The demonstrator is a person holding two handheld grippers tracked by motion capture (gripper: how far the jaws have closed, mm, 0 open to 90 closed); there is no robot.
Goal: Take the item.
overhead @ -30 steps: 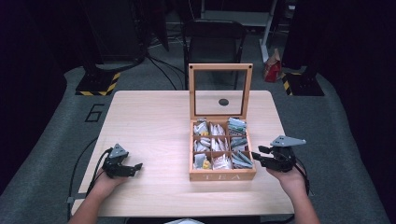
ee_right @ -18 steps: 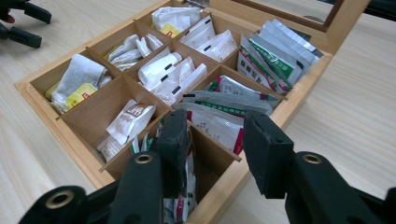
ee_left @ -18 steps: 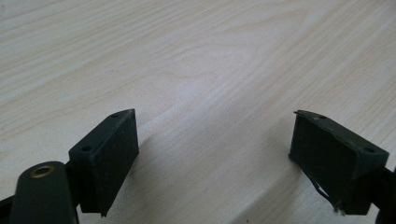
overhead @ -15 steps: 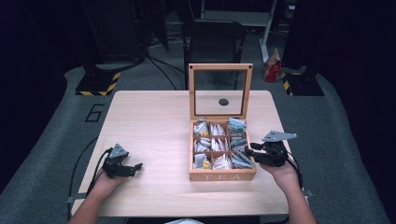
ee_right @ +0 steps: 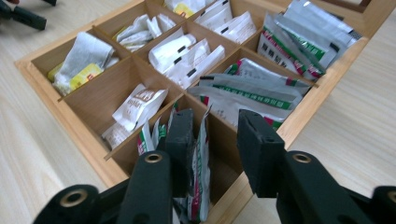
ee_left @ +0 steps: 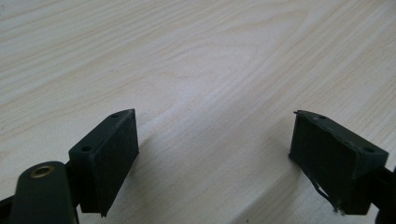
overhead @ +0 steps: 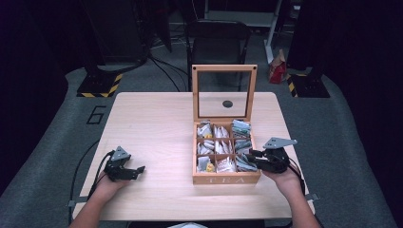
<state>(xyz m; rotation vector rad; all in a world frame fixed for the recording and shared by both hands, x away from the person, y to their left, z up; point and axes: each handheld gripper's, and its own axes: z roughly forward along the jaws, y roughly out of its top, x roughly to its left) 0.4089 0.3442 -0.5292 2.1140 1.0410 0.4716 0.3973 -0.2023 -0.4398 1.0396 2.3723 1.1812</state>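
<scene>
A wooden tea box (overhead: 226, 180) stands right of the table's middle with its glass lid (overhead: 224, 92) upright. Its compartments hold tea sachets. My right gripper (overhead: 251, 159) reaches into the front right compartment from the right. In the right gripper view its jaws (ee_right: 215, 135) have just been closing. An upright white sachet with green and red print (ee_right: 202, 154) stands between them, against the left pad, with a gap to the right pad. My left gripper (overhead: 138, 172) rests on the table at the front left, open, with only bare wood between its pads (ee_left: 215, 144).
The pale wooden table (overhead: 157, 123) has free room left of the box. Green-striped sachets (ee_right: 261, 91) lie flat in the compartment behind my right gripper. Dark floor, a chair (overhead: 216, 40) and stands surround the table.
My right gripper has moved left from beside the box into its front right compartment, and its jaws have narrowed. The left gripper has stayed where it was.
</scene>
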